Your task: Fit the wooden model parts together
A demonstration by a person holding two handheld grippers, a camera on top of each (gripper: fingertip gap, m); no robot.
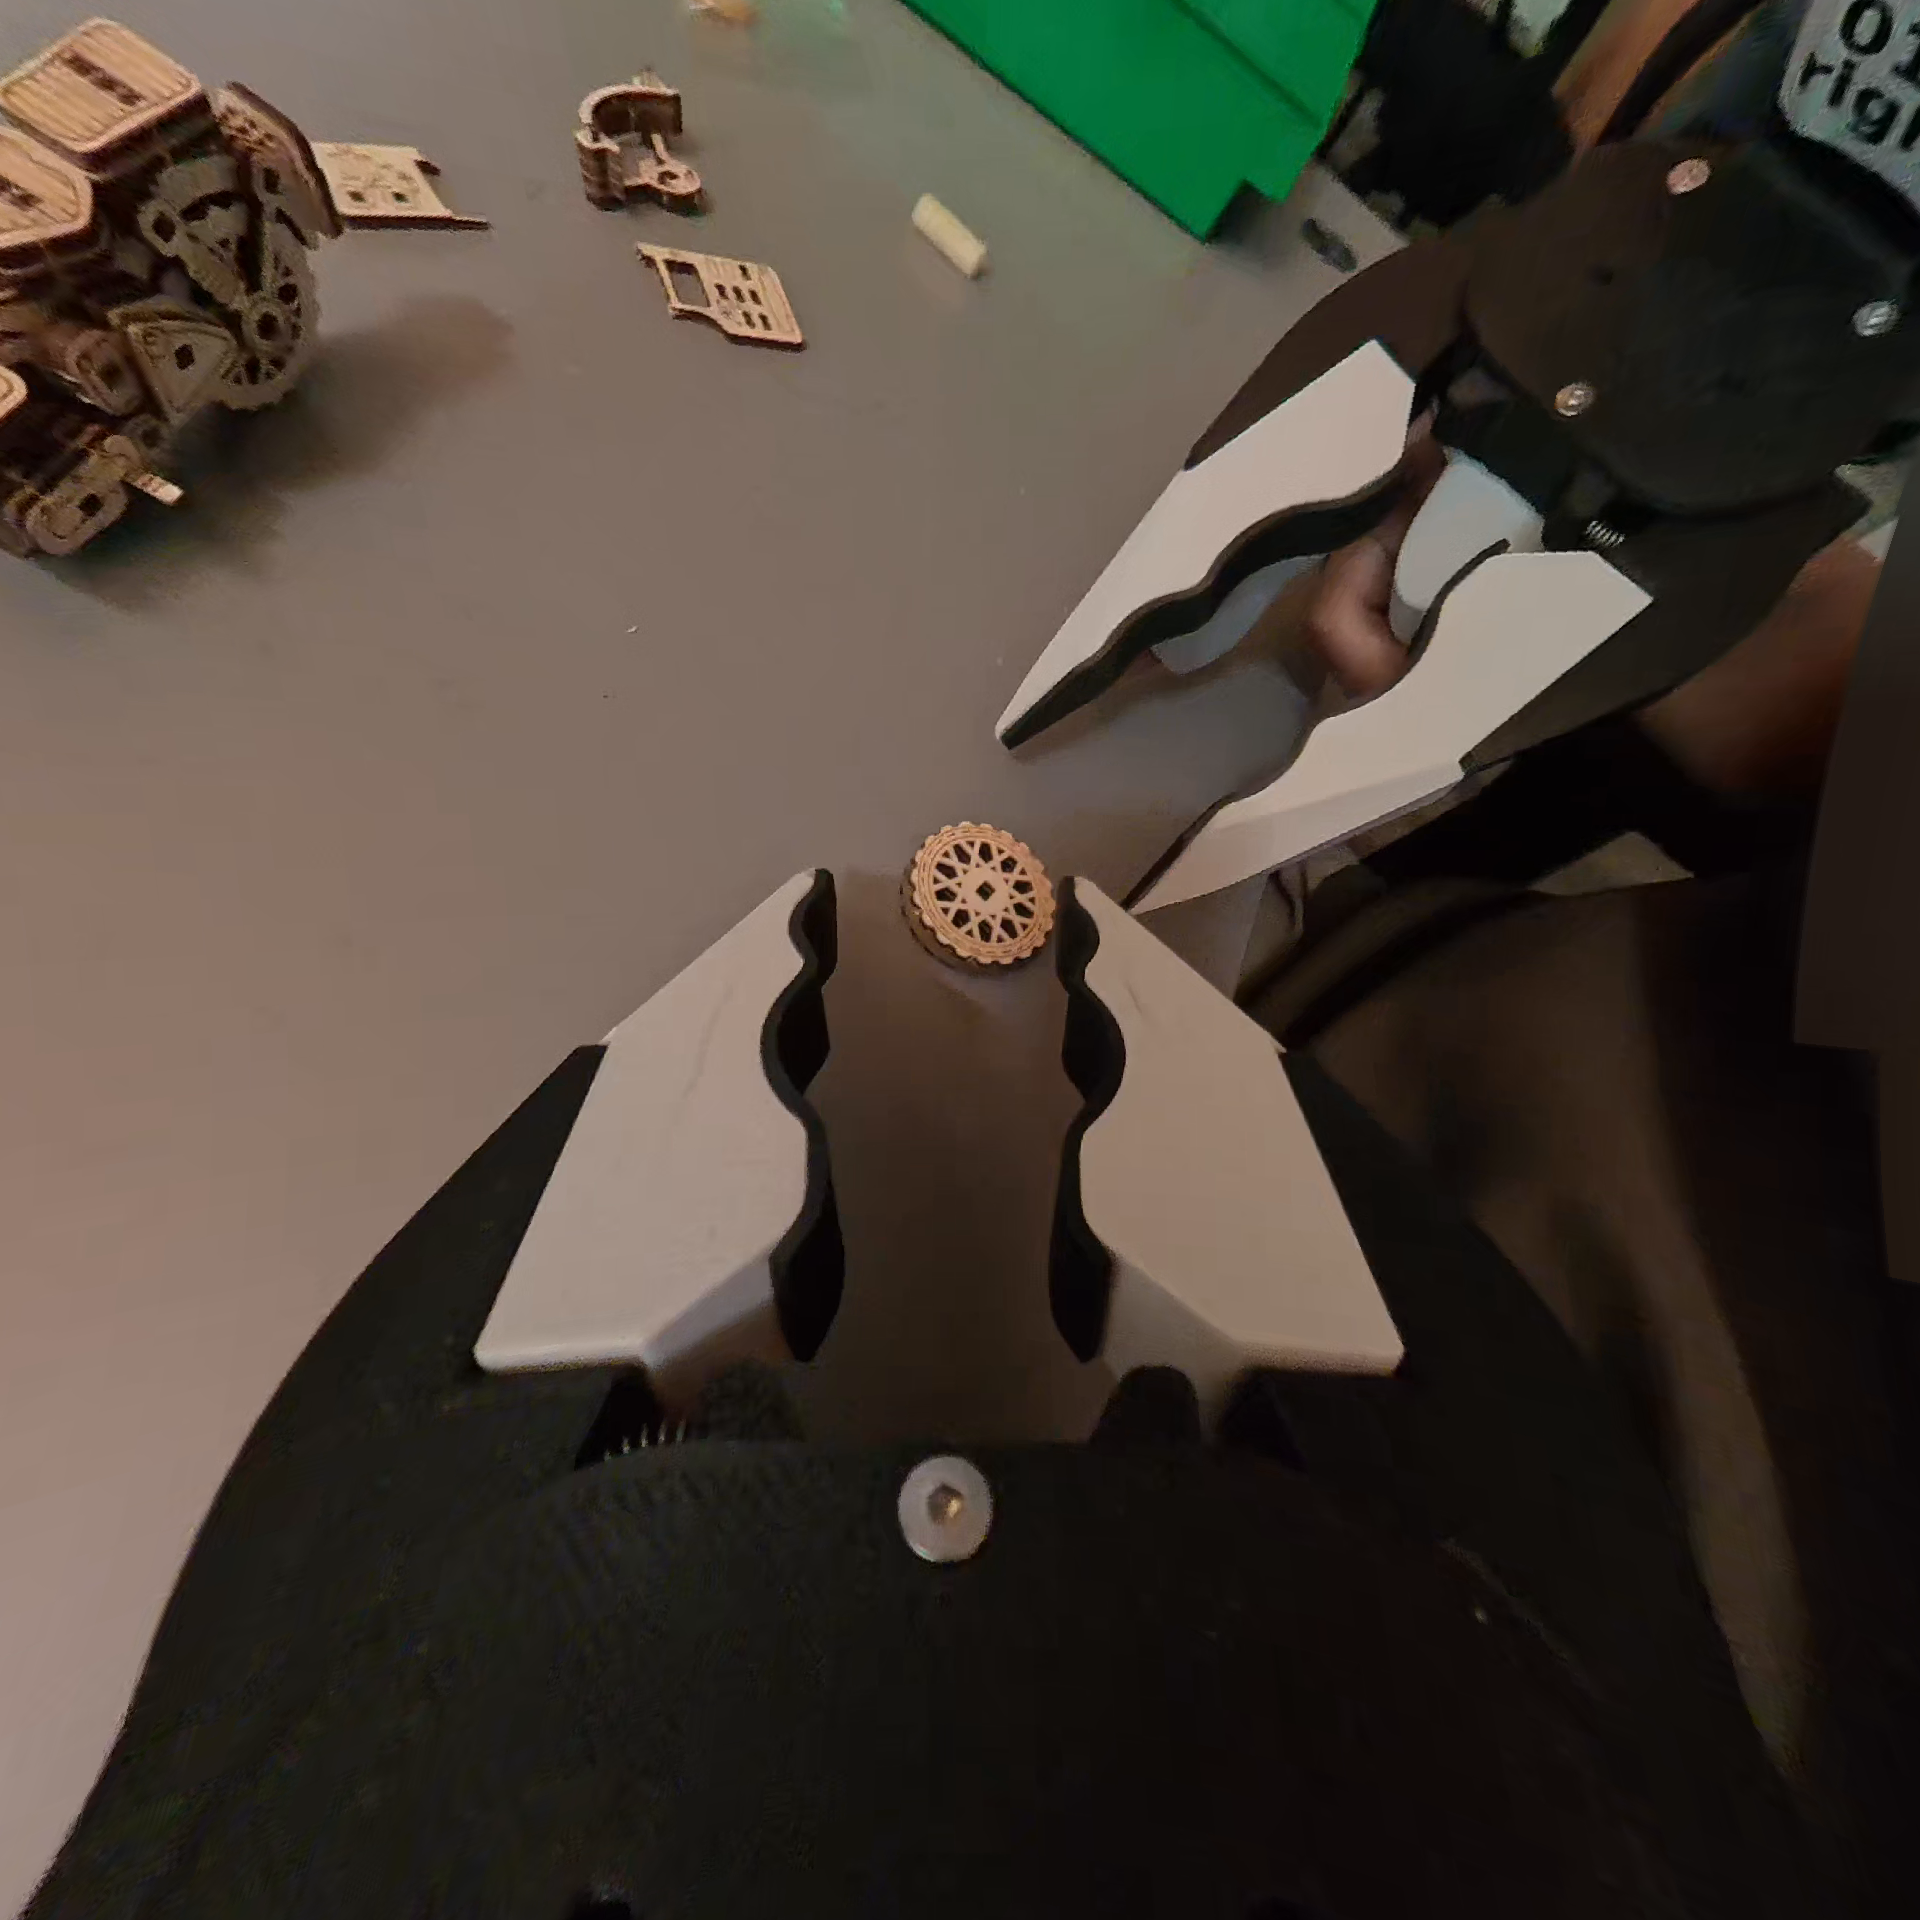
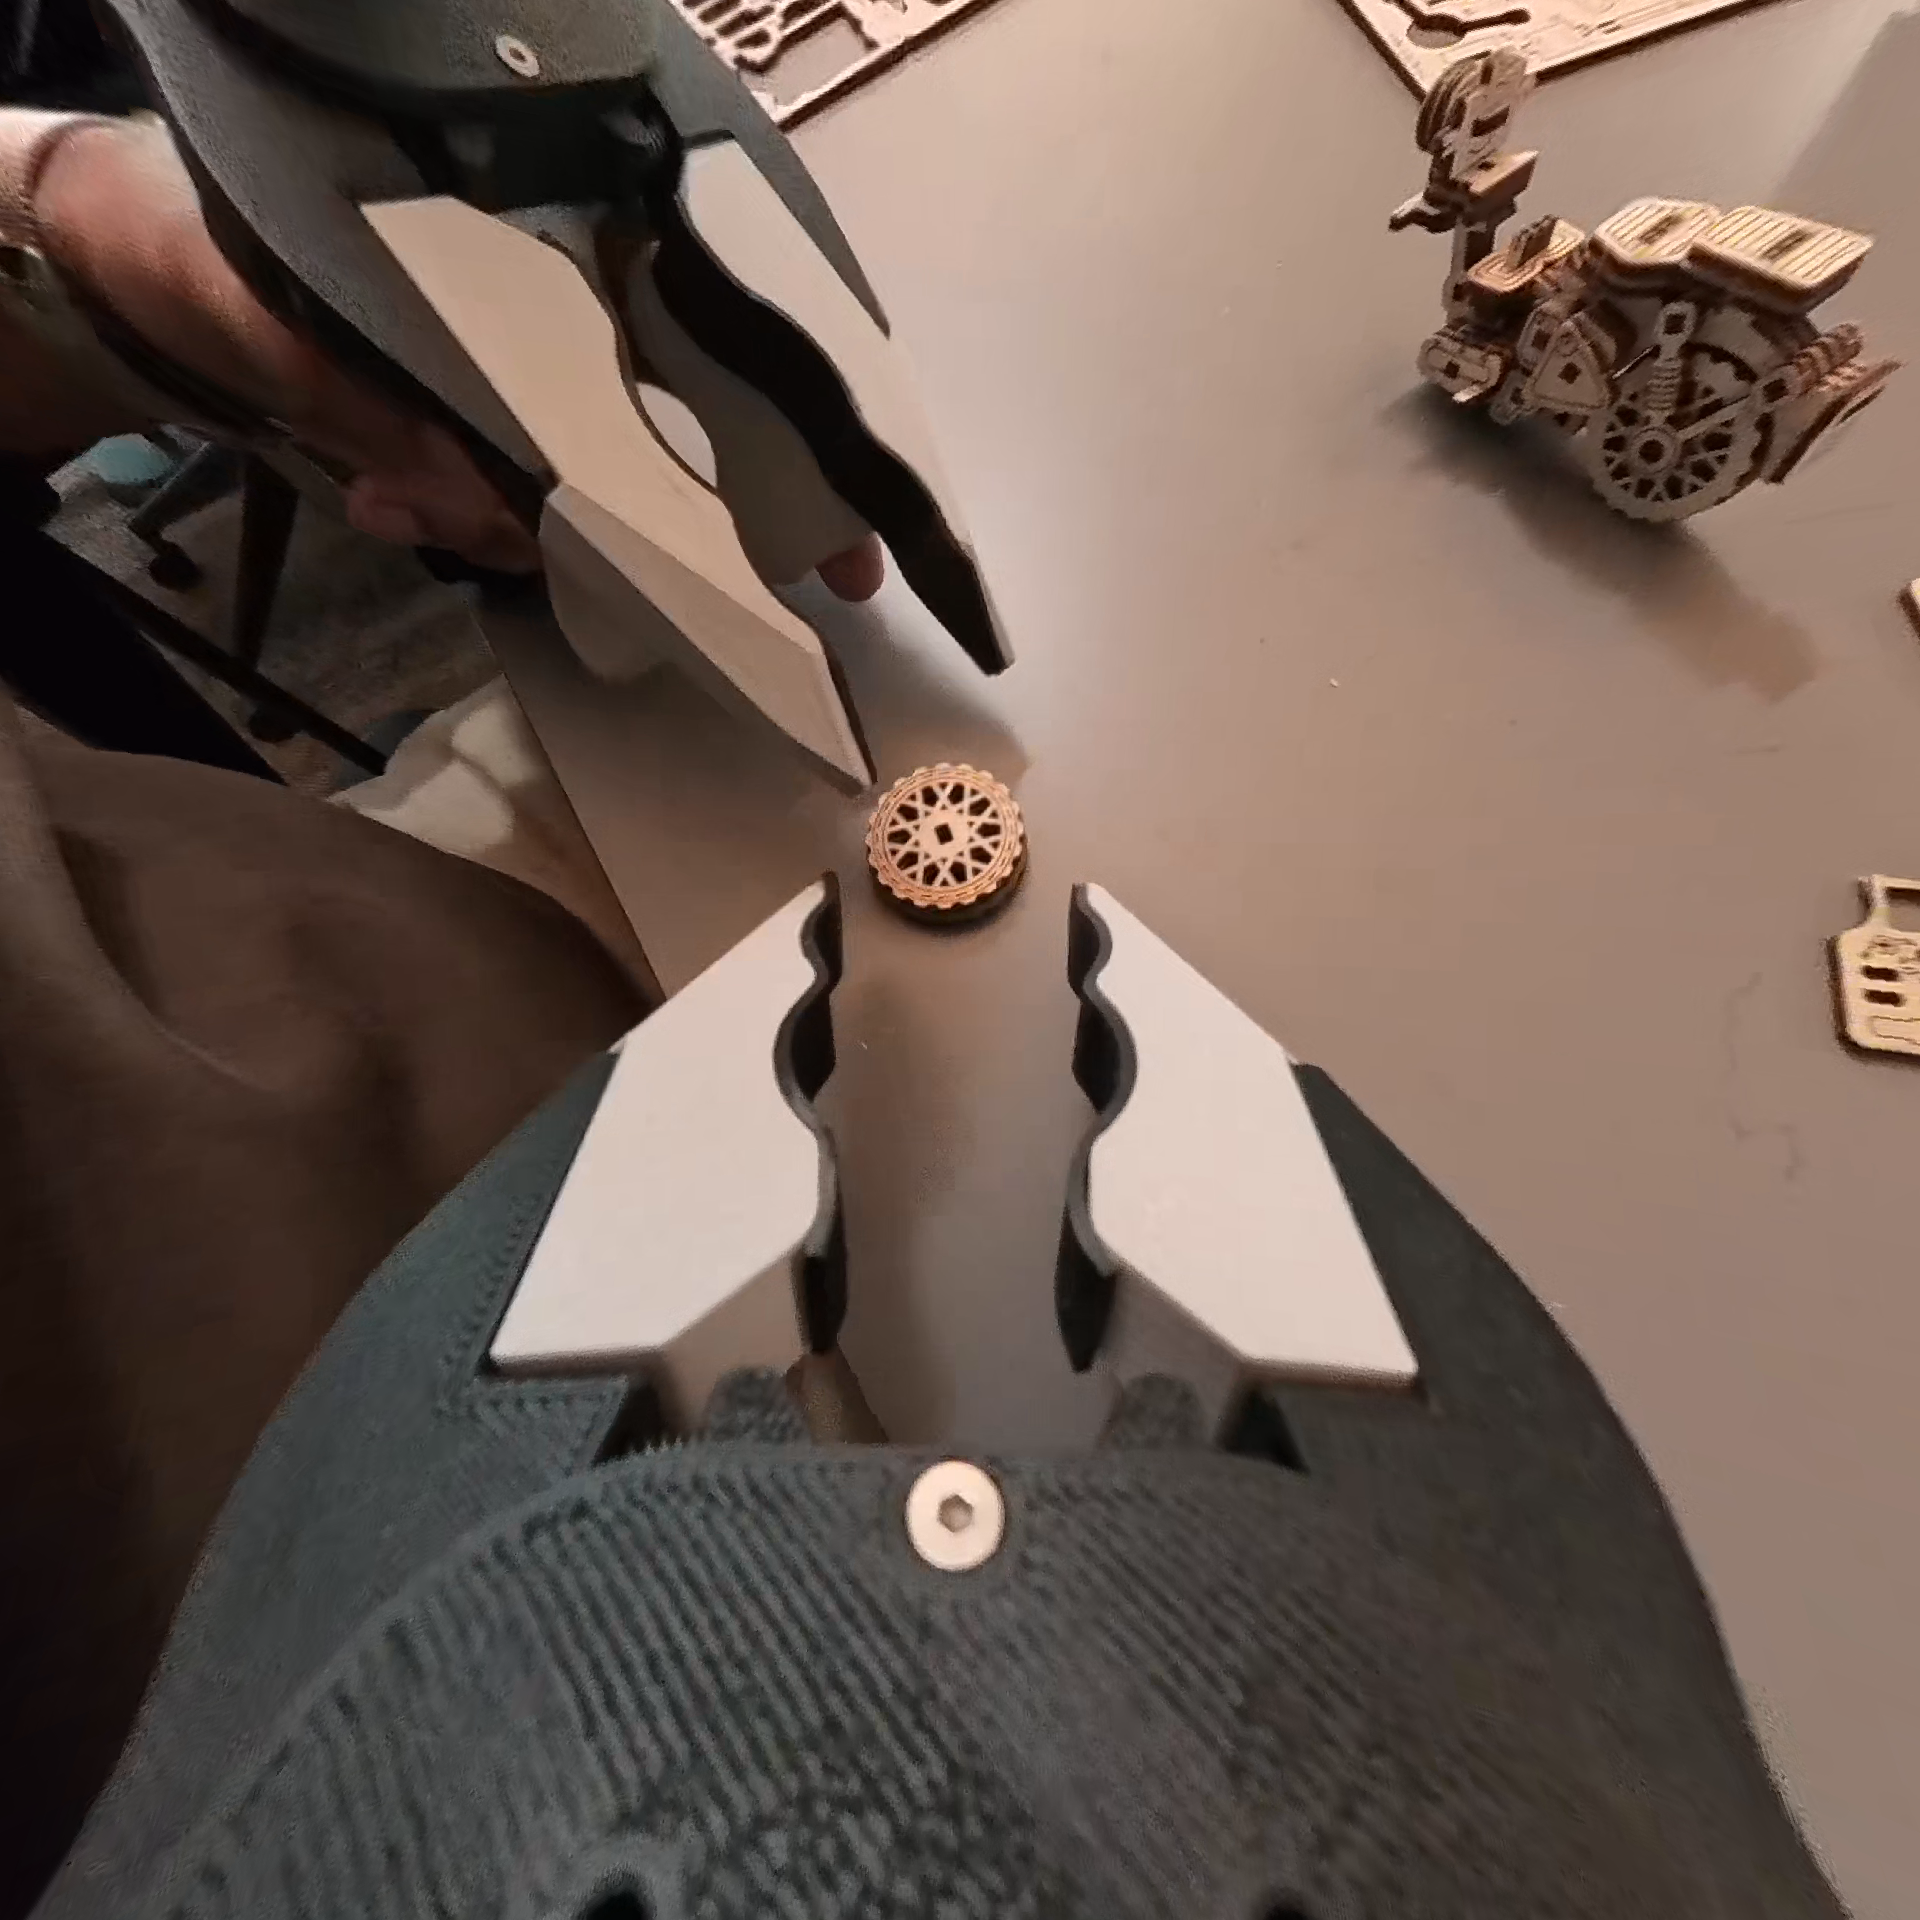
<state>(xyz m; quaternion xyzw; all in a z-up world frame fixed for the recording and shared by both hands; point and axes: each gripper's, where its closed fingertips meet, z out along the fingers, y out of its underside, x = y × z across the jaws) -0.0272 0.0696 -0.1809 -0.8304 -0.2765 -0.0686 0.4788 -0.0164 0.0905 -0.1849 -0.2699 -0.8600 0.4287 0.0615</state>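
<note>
Both claws hang open and empty over the grey bench (image 1: pixel 520 727). The small wooden wheel (image 1: pixel 983 898) lies flat at centre frame in both views, just beyond the tips of your left claw (image 1: pixel 943 896) and slightly toward its right finger. In the right wrist view the wheel (image 2: pixel 950 845) sits just past your right claw (image 2: pixel 951 902), nearer its left finger.

Handling, by my reckoning: light, stiff, thin, with a lacy cut-out face and a toothed rim. Likely brittle across the spokes. Lying flat, it offers little edge; it may skid on the smooth bench. Take it across the rim, not on the face, with gentle pressure.

The half-built motorbike model (image 2: pixel 1652 353) stands upper right in the right wrist view, well apart. Loose flat parts (image 1: pixel 727 291) lie at upper centre in the left view.
</note>
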